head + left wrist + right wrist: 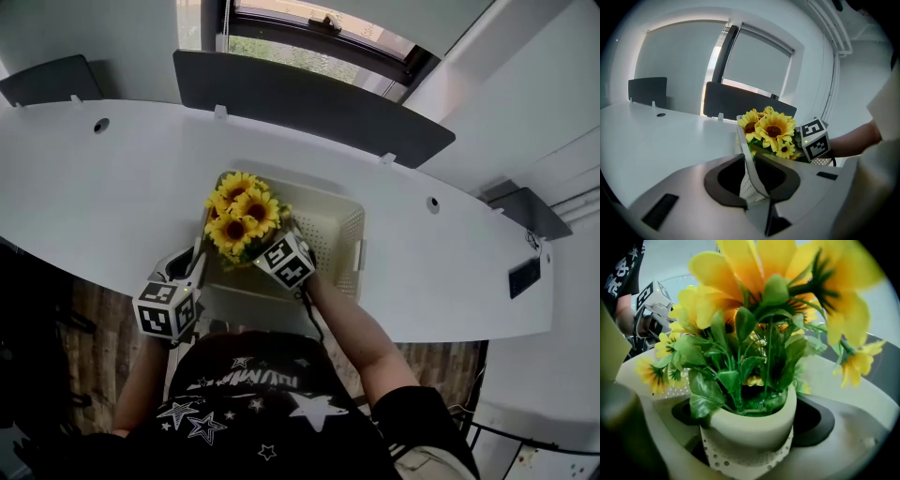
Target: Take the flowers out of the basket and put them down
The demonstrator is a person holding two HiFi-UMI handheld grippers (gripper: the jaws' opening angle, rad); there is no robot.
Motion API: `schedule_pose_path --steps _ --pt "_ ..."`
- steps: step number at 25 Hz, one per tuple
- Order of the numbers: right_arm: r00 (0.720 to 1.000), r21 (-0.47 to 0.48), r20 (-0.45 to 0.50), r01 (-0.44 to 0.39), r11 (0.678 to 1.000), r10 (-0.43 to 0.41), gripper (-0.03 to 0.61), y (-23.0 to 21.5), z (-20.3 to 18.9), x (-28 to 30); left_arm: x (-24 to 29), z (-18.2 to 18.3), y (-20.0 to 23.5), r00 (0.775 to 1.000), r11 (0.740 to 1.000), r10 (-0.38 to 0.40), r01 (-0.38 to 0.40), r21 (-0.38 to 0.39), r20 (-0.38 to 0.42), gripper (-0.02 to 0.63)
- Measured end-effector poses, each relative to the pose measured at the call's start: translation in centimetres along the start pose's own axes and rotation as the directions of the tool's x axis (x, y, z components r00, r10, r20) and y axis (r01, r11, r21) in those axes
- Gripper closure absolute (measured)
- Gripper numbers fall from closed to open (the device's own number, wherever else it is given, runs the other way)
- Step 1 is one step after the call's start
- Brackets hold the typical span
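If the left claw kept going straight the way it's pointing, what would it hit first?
The basket wall, already between its jaws. Beyond that, probably the sunflowers, though depth is unclear.

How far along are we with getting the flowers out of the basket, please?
Done: the right gripper has its fingers closed on the flower pot, and the left gripper holds the basket wall. In hand: the sunflowers are over the basket, not yet out. Left: carry them clear and set them on the table.
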State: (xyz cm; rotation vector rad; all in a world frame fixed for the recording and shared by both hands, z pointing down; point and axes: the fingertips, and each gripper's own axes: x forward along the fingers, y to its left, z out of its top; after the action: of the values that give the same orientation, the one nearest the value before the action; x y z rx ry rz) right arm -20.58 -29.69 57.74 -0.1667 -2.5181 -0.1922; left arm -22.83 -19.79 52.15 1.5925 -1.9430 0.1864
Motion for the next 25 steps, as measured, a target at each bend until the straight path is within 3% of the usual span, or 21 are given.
schedule_pose_path --steps 17,25 --pt "0.964 0.216 0.170 0.166 0.962 -0.204 0.037 -4.5 5.5 -6.1 0.2 0.4 0.2 0.995 0.994 -0.095 0.096 0.058 -0.023 0.524" --pt "0.934 0.270 0.183 0.253 0.929 -0.307 0.037 -3.5 7.3 -10.8 -1.6 2.2 -0.2 0.992 0.987 -0.122 0.117 0.113 0.037 0.499"
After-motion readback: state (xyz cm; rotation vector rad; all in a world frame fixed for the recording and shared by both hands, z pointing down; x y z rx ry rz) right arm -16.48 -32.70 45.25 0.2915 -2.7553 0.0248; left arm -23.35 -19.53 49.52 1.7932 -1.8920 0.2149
